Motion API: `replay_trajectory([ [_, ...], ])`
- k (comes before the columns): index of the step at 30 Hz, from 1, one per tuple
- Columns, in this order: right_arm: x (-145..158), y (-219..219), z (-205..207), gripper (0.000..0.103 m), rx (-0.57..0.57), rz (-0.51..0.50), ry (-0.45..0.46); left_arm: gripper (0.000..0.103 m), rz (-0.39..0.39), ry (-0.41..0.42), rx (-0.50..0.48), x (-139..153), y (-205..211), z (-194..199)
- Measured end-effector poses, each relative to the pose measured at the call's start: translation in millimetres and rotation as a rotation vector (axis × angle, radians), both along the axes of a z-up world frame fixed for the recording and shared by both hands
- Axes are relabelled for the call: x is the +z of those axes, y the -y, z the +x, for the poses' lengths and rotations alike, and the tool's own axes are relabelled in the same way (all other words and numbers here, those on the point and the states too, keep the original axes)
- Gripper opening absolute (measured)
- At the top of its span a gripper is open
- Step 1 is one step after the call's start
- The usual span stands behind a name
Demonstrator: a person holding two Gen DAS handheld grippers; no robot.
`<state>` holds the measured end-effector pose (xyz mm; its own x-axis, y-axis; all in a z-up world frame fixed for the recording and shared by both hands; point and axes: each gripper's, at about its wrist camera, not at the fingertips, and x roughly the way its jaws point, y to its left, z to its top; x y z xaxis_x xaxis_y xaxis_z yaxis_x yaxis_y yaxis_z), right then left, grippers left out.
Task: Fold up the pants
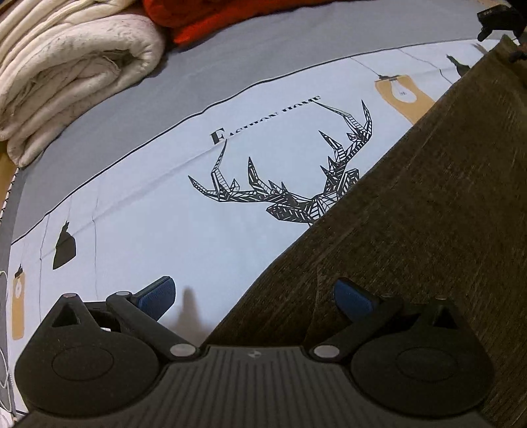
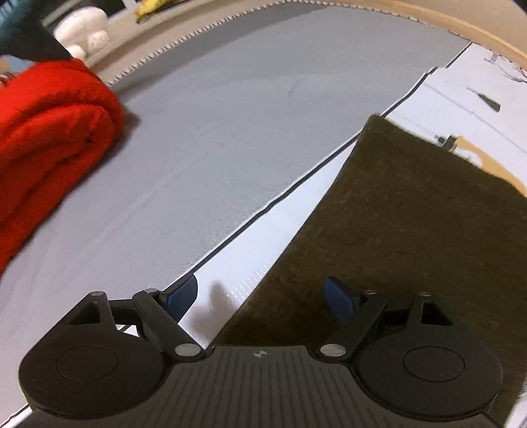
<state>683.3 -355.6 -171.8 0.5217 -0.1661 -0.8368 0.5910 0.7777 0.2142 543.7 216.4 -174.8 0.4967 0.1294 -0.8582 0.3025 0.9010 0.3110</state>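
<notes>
The dark olive pants (image 1: pixel 428 204) lie flat on a white cloth printed with a black deer (image 1: pixel 290 187). In the left wrist view they fill the right side. My left gripper (image 1: pixel 255 299) is open, straddling the pants' long edge. Its right pad (image 1: pixel 352 303) is over the fabric and its left pad (image 1: pixel 158 296) over the white cloth. In the right wrist view the pants (image 2: pixel 411 214) end in a straight hem at the upper right. My right gripper (image 2: pixel 260 298) is open astride the same kind of edge, with nothing pinched between its pads.
A folded cream blanket (image 1: pixel 66 72) and a folded red blanket (image 2: pixel 49 131) sit on the grey sheet (image 2: pixel 247 115) beyond the white cloth. White rounded objects (image 2: pixel 82 29) stand past the bed's stitched edge. A dark object (image 1: pixel 497 19) shows at the far top right.
</notes>
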Motion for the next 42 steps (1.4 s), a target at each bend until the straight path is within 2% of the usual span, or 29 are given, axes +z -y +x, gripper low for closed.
replay_trajectory([
  [2, -1, -15, 4, 0.090, 0.042, -0.085, -0.031, 0.103, 0.042, 0.012, -0.057, 2, 9, -2],
  [4, -2, -26, 4, 0.078, 0.081, -0.169, -0.070, 0.098, 0.043, 0.011, -0.100, 3, 10, -4],
  [5, -2, -28, 1, 0.074, 0.092, -0.191, -0.073, 0.091, 0.019, -0.008, -0.099, 2, 10, 1],
  [6, -1, -26, -2, 0.068, 0.092, -0.195, -0.068, 0.076, -0.032, -0.040, -0.090, 4, 6, 4],
  [7, 0, -24, -5, 0.060, 0.093, -0.200, -0.067, 0.065, -0.091, -0.072, -0.082, 6, 3, 5],
  [8, 0, -22, -10, 0.058, 0.096, -0.201, -0.064, 0.041, -0.137, -0.094, -0.080, 9, 2, 4],
  [9, 1, -21, -13, 0.053, 0.106, -0.204, -0.063, 0.035, -0.149, -0.093, -0.083, 10, 5, 0],
  [11, 2, -22, -17, 0.042, 0.136, -0.213, -0.061, 0.024, -0.103, -0.046, -0.116, 10, 16, -13],
  [13, 6, -24, -22, 0.018, 0.153, -0.211, -0.061, 0.015, -0.062, -0.005, -0.123, 9, 24, -23],
  [14, 10, -24, -25, 0.015, 0.154, -0.208, -0.057, 0.002, -0.049, 0.016, -0.111, 11, 26, -28],
  [15, 16, -23, -30, 0.014, 0.152, -0.204, -0.043, 0.002, -0.035, 0.038, -0.095, 15, 25, -30],
  [18, 42, -10, -51, 0.013, 0.124, -0.158, 0.031, 0.002, -0.070, 0.094, -0.032, 35, 22, -46],
  [21, 80, 7, -98, 0.013, 0.122, -0.094, 0.117, 0.002, -0.102, 0.150, -0.021, 66, 26, -84],
  [24, 122, 32, -181, 0.013, 0.134, -0.002, 0.231, 0.003, -0.177, 0.175, 0.003, 90, 32, -142],
  [27, 149, 56, -288, 0.013, 0.173, 0.045, 0.297, 0.003, -0.206, 0.169, -0.015, 96, 45, -223],
  [29, 148, 74, -361, 0.013, 0.178, 0.079, 0.293, 0.003, -0.216, 0.134, 0.000, 84, 51, -269],
  [31, 128, 90, -419, 0.013, 0.166, 0.092, 0.245, 0.006, -0.219, 0.075, 0.025, 61, 55, -301],
  [32, 109, 98, -440, 0.013, 0.156, 0.081, 0.161, 0.010, -0.219, 0.048, 0.057, 46, 54, -312],
  [34, 68, 111, -463, 0.021, 0.095, 0.077, 0.023, 0.031, -0.269, 0.048, 0.124, 26, 46, -329],
  [35, 52, 118, -470, 0.022, 0.036, 0.089, -0.028, 0.059, -0.286, 0.070, 0.184, 23, 41, -336],
  [36, 41, 124, -475, 0.028, -0.018, 0.124, -0.053, 0.074, -0.303, 0.092, 0.250, 23, 36, -342],
  [37, 35, 128, -480, 0.041, -0.057, 0.172, -0.040, 0.092, -0.344, 0.132, 0.297, 28, 30, -349],
  [38, 33, 131, -485, 0.045, -0.097, 0.212, -0.010, 0.100, -0.375, 0.175, 0.321, 32, 26, -354],
  [40, 32, 129, -494, 0.057, -0.147, 0.250, 0.048, 0.102, -0.402, 0.259, 0.380, 43, 20, -360],
  [42, 32, 118, -500, 0.061, -0.154, 0.256, 0.093, 0.103, -0.448, 0.303, 0.444, 48, 12, -358],
])
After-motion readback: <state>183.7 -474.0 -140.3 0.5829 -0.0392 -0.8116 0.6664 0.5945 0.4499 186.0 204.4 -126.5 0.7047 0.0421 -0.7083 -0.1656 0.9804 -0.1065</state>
